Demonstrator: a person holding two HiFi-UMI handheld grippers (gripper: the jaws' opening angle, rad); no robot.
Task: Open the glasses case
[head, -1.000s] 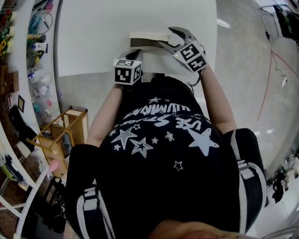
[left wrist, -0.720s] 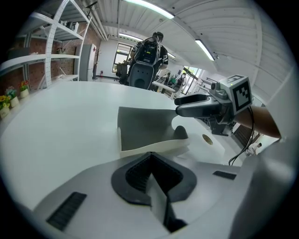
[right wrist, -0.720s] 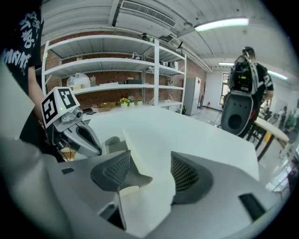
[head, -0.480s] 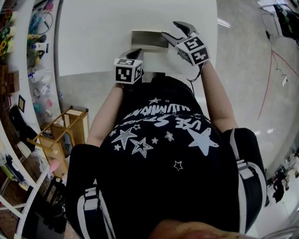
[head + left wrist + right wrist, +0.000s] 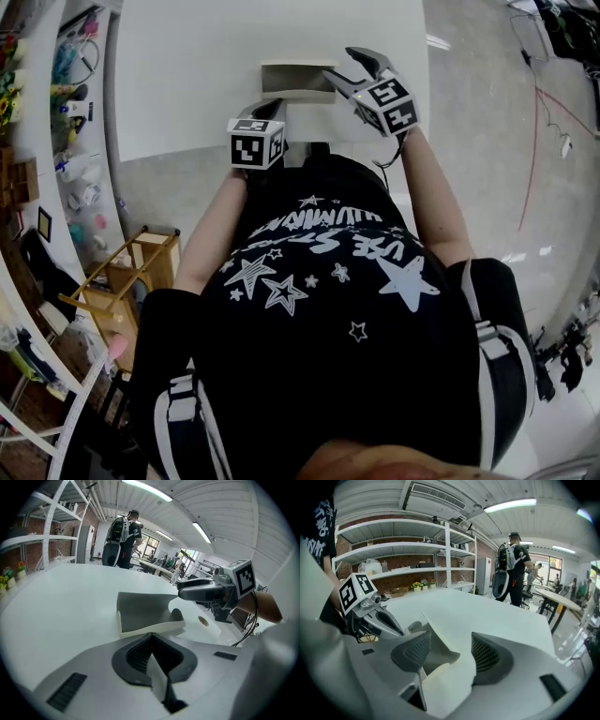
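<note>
The glasses case (image 5: 298, 79) lies open near the front edge of the white table (image 5: 187, 66), cream outside with its grey lining showing. My left gripper (image 5: 266, 109) sits at the case's near left side. In the left gripper view its jaws (image 5: 151, 637) are closed at the rim of the case (image 5: 143, 611), with a thin pale flap between them. My right gripper (image 5: 358, 69) hovers at the case's right end, open. In the right gripper view a raised cream flap of the case (image 5: 438, 656) stands between its spread jaws (image 5: 450, 644), touching neither pad that I can see.
A person with a backpack (image 5: 511, 569) stands beyond the table's far side. Metal shelves (image 5: 408, 564) line the brick wall. A wooden rack (image 5: 122, 281) stands on the floor to my left. The table edge runs just in front of my body.
The case's cream lid, which lay over the case a second ago, has swung up, so the grey lining now shows. My right gripper moved slightly up and right. The left gripper stayed put.
</note>
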